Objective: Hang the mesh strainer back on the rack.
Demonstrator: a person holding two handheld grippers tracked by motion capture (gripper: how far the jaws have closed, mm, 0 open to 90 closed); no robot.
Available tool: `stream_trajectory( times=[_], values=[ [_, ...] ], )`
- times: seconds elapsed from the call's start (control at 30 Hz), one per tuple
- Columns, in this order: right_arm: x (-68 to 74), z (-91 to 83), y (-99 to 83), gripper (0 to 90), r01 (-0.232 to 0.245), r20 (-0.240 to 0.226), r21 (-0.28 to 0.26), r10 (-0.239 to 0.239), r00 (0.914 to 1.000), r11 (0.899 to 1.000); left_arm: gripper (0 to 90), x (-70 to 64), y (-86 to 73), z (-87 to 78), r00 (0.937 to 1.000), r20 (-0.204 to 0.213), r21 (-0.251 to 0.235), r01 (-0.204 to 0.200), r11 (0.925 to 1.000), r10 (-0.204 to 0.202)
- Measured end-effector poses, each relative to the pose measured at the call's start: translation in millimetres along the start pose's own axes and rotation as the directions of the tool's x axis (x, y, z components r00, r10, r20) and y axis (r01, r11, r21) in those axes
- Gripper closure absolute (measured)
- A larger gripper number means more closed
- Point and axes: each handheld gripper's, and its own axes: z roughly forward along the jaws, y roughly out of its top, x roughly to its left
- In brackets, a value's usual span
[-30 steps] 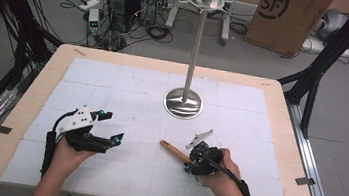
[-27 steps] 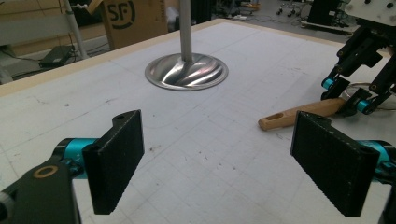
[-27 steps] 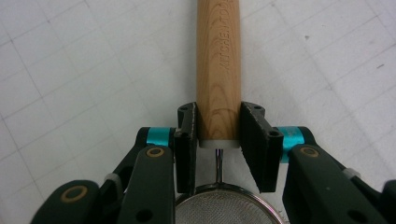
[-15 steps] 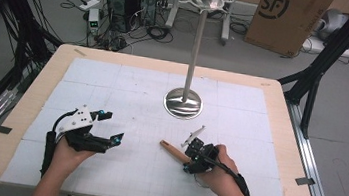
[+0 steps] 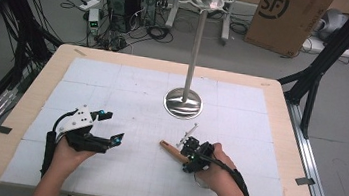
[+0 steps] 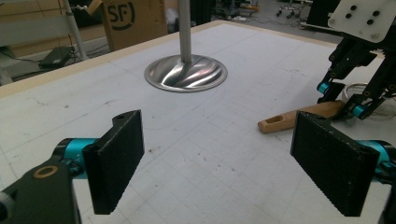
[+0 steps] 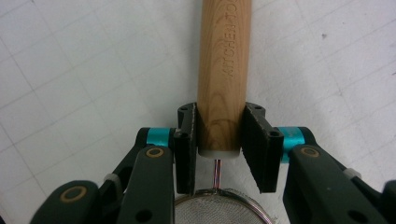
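A small mesh strainer has a wooden handle [image 5: 171,150] that lies low over the white mat, its free end pointing left. My right gripper [image 5: 190,156] is shut on that handle [image 7: 223,70] close to where it joins the mesh bowl [image 7: 219,210], with both pads [image 7: 254,140] pressed on the wood. My left gripper [image 5: 111,127] rests on the mat at the left, open and holding nothing. In the left gripper view its pads [image 6: 116,156] stand wide apart, and the handle [image 6: 299,119] and the right gripper [image 6: 355,93] lie beyond them at the right.
A metal stand with a round ribbed base [image 5: 183,102] and a tall pole [image 5: 197,40] rises behind the grippers at mid-table. The base [image 6: 186,73] is straight ahead of the left gripper. A wooden border [image 5: 283,99] rims the mat. Boxes and cables lie on the floor beyond.
My right gripper has edged slightly left and away from me along the handle. The left gripper and the stand have not moved.
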Motion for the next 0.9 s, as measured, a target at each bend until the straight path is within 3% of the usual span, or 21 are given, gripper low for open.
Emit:
stream_trajectory(
  times=[0.2, 0.47, 0.67, 0.9],
  values=[
    [1.0, -0.3, -1.7, 68.6, 0.012, 0.009, -0.013, -0.011, 0.9999, 1.000, 17.9, -0.3, -0.2, 0.5, 1.0000, 0.001, 0.002, 0.000, 1.0000, 0.000],
    [-0.1, -1.4, -11.7, 68.9, -0.014, -0.005, -0.086, 0.014, 0.9999, 0.996, 17.9, 0.1, -0.2, 0.2, 1.0000, 0.000, 0.004, 0.000, 1.0000, 0.000],
    [-2.0, -4.5, -16.7, 68.9, -0.029, 0.002, -0.132, 0.030, 0.9996, 0.991, 17.9, 0.3, -0.2, 0.1, 1.0000, 0.000, 0.005, -0.001, 1.0000, 0.001],
    [-5.2, -10.5, -21.7, 68.9, -0.041, -0.001, -0.206, 0.042, 0.9991, 0.978, 18.0, 0.4, -0.2, 0.1, 1.0000, 0.000, 0.006, 0.000, 1.0000, 0.000]
  ],
)
